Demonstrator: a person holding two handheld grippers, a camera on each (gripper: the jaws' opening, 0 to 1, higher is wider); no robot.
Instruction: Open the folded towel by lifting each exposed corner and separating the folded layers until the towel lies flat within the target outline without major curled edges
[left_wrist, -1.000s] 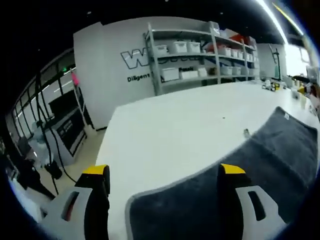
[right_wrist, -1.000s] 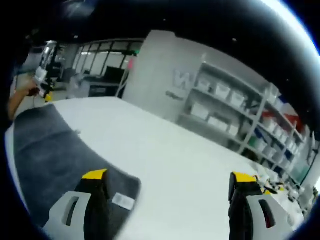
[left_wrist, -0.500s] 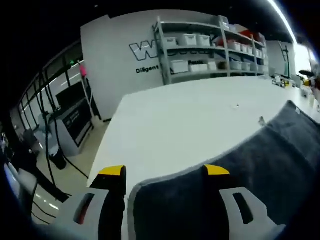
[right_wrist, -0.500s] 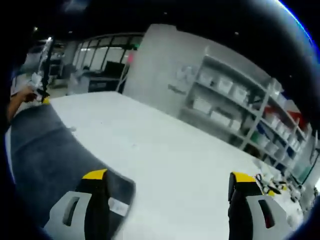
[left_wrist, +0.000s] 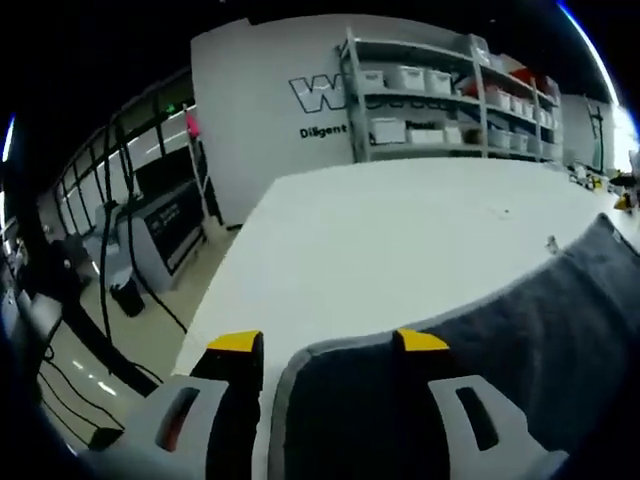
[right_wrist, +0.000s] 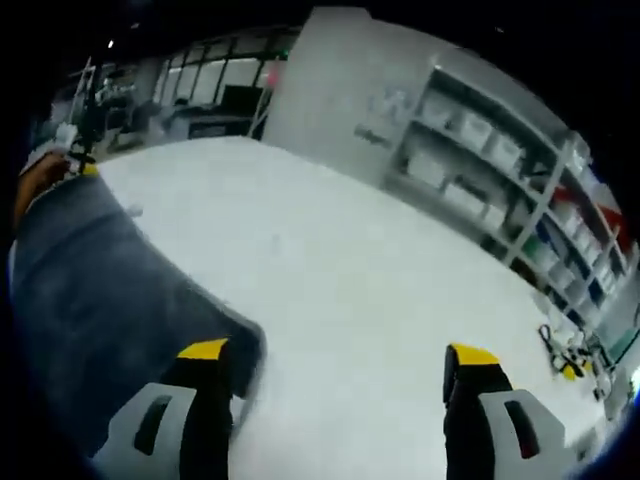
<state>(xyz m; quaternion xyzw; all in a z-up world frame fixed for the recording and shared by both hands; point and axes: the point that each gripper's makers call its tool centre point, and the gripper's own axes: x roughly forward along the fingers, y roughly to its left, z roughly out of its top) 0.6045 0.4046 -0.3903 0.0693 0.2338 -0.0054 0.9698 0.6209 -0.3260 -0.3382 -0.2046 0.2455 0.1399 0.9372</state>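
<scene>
On the white table (left_wrist: 380, 240), the grey towel (left_wrist: 520, 330) stretches lengthwise between both grippers' parted jaws.

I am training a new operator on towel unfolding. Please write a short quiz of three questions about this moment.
1. True or false: the towel lies on a white table.
2. What colour is the towel? A) grey B) red C) green
3. Between the fingers of which gripper does a towel corner lie?

Key: 1. True. 2. A. 3. The left gripper; at the right gripper the corner lies beside one finger, with bare table between the fingers.
</scene>
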